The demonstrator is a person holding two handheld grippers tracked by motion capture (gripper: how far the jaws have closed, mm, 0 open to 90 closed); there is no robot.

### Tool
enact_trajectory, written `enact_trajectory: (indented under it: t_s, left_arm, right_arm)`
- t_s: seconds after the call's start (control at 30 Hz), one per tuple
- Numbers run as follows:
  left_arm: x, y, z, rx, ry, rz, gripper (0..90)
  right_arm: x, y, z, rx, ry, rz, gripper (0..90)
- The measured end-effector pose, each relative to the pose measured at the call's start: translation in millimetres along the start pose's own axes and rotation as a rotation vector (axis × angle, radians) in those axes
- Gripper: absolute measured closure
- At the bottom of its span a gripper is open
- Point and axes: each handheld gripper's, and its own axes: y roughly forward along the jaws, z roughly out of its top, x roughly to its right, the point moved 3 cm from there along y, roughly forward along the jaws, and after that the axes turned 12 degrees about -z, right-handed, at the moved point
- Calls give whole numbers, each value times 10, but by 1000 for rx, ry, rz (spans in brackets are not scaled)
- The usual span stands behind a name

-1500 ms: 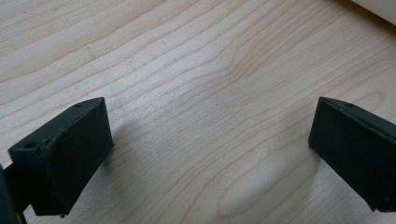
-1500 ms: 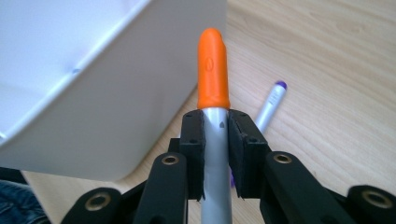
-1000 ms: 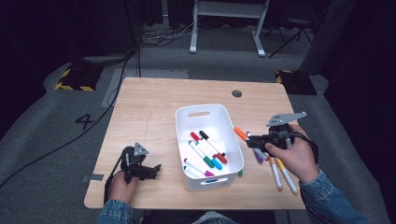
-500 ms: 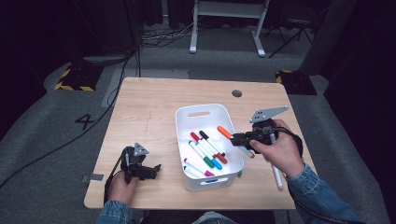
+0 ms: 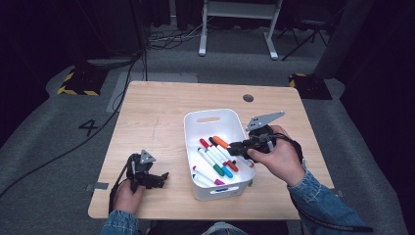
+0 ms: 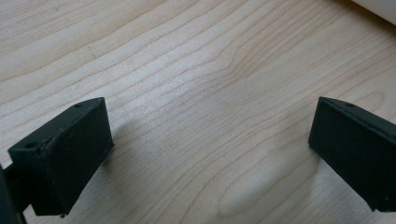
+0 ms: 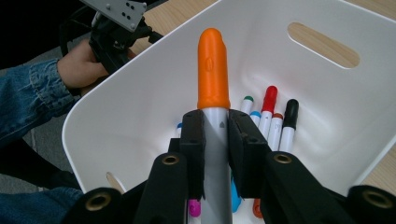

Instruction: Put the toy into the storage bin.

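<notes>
Here, from largest to smallest:
Table (image 5: 161,112): light wood top on a grey floor, the person seated at its near edge.
Bin (image 5: 212,119): white plastic, standing on the table right of centre, with a slot handle in its far wall; in the right gripper view its inside lies below the jaws.
Right gripper (image 5: 235,147): held in the person's right hand over the bin's right rim, its jaws clamped on the orange-capped marker (image 7: 213,74); the grey three-cornered plate sits on top.
Left gripper (image 5: 159,178): resting on the near left part of the table in the person's left hand, well apart from the bin, jaws spread wide with bare wood between them in the left gripper view.
Orange-capped marker: pinched by its white barrel, cap pointing left over the bin's inside, above the loose markers.
Loose markers (image 5: 215,161): lying on the bin floor, caps red, green, blue, black and pink.
</notes>
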Motion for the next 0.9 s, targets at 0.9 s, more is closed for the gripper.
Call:
enact_trajectory:
  t_s: [0.9]
  left_arm:
    - [0, 0, 0, 0, 0, 0, 0]
  right_arm:
    - [-187, 338, -258, -178, -90, 11, 774]
